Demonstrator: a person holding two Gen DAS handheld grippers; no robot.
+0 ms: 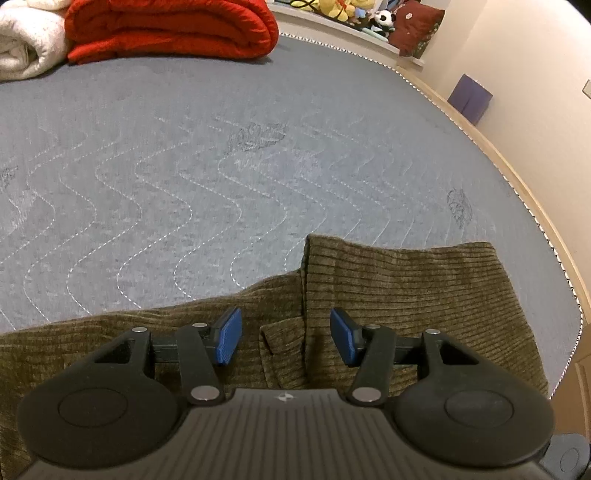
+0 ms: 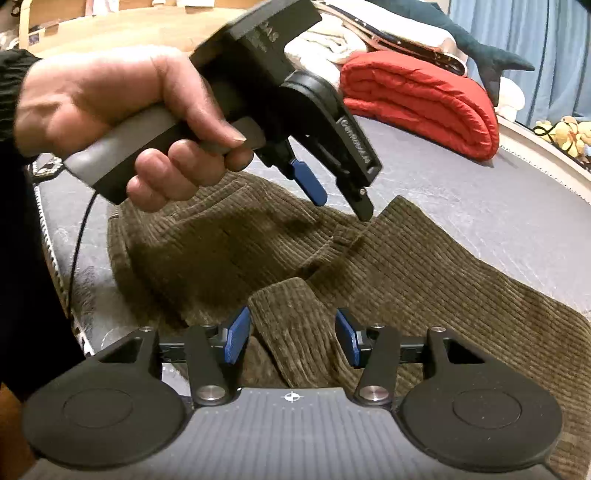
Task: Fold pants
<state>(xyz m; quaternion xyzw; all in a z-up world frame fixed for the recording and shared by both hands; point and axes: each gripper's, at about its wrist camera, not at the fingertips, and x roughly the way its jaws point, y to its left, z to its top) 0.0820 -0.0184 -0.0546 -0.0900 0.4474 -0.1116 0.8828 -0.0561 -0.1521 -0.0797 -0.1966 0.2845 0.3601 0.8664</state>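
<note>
Left wrist view looks forward and down from close above the pants, across the mattress toward the red blanket. Right wrist view, equally close, faces the left gripper. Shared: pants, mattress and apparently the same blanket.

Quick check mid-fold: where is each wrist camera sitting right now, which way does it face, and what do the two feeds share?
Left wrist: on the left gripper, angled down over the olive pants across the grey mattress; jaws apart.
Right wrist: on the right gripper, straddling a pants fold; shows the left hand.
Shared: pants, mattress, red blanket.
</note>
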